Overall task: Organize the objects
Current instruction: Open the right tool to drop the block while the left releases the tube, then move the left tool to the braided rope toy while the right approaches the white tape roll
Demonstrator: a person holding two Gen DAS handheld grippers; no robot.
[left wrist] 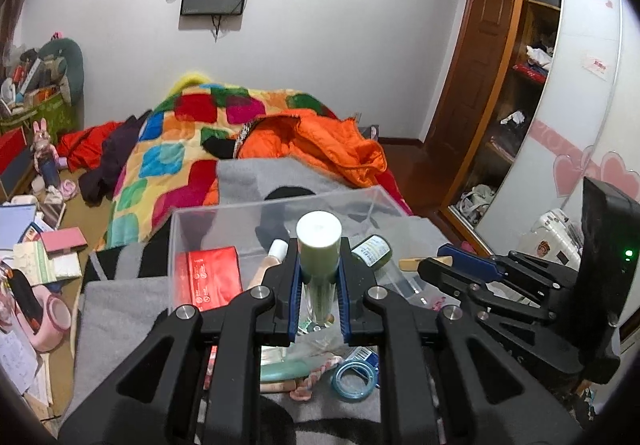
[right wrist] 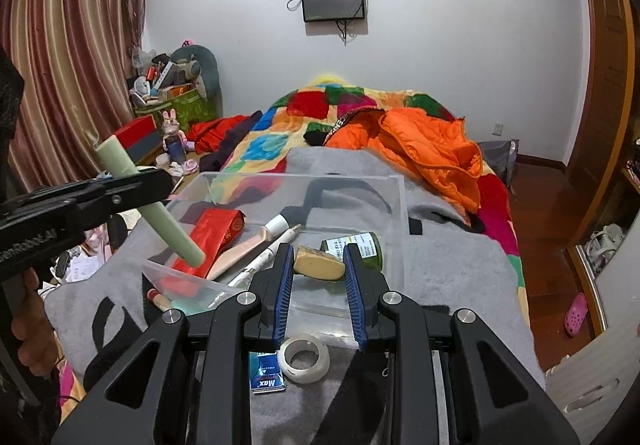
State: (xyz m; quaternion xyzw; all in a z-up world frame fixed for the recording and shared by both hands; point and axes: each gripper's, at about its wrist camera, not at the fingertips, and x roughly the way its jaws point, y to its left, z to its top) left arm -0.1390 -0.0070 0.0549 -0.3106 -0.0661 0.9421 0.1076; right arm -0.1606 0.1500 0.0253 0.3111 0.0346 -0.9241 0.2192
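**Technician:** Behind the work area a bedroom shows, with a patchwork quilt (right wrist: 280, 133) and an orange padded jacket (right wrist: 432, 149) heaped on the bed. A grey blanket (right wrist: 448, 269) covers the near end, and the clear rectangular plastic bin (right wrist: 400, 197) stands on it.

**Inspector:** State of the left gripper (left wrist: 319, 273)?

**Technician:** Its jaws are nearly closed on a pale green cylindrical bottle with a white cap (left wrist: 319, 245), clamped at mid-body. In the right wrist view the bottle tilts, lower end over the bin's near left corner. It looks rigid and smooth, so it may slip; a mid-body hold appears soundest.

**Inspector:** And the right gripper (right wrist: 319, 265)?

**Technician:** Jaws narrowed on a tan wedge-shaped block (right wrist: 320, 265), held by its two ends above the bin's near side. It looks light and stiff, with tapered faces that could pivot between the pads.

**Inspector:** Room inside the bin?

**Technician:** A red foil packet (right wrist: 216, 233), a beige tube (right wrist: 248, 245) and a dark green jar with a white label (right wrist: 360, 245) lie in it. Free floor remains toward the far right. The thin transparent walls are hard to see; both loads probably need to clear the rim. A white tape roll (right wrist: 304, 359) lies on the blanket just before the bin.
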